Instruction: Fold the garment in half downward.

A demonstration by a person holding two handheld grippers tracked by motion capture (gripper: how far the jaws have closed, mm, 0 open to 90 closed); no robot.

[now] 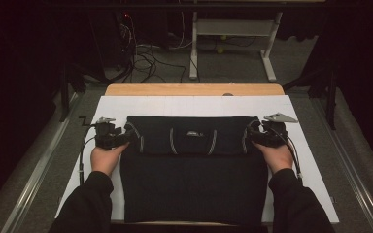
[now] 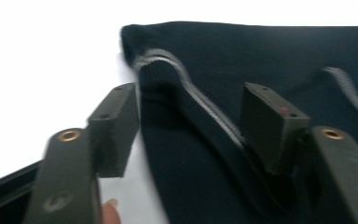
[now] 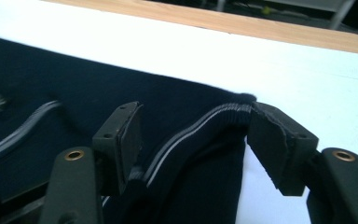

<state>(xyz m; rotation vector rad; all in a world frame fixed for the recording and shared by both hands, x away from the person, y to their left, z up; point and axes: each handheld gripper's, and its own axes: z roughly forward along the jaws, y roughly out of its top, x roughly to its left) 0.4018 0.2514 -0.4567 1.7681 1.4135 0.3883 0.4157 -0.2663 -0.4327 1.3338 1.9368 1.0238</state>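
Near, lower frame: dark navy knitted sweater (image 1: 194,170) flat on white sheet (image 1: 194,104), top part folded down into a band across mid-frame. Left gripper (image 1: 126,137) at band's left end, jaws parted, grey-striped ribbed cuff (image 2: 168,70) loose between the pads (image 2: 116,126), not clamped. Right gripper (image 1: 250,136) at right end, same: jaws apart, striped cuff (image 3: 214,116) between, far pad (image 3: 270,140) touching it. Beyond: light wooden table edge (image 1: 194,90).

white mat (image 1: 194,106) bare beyond sweater (image 1: 194,179), sides free
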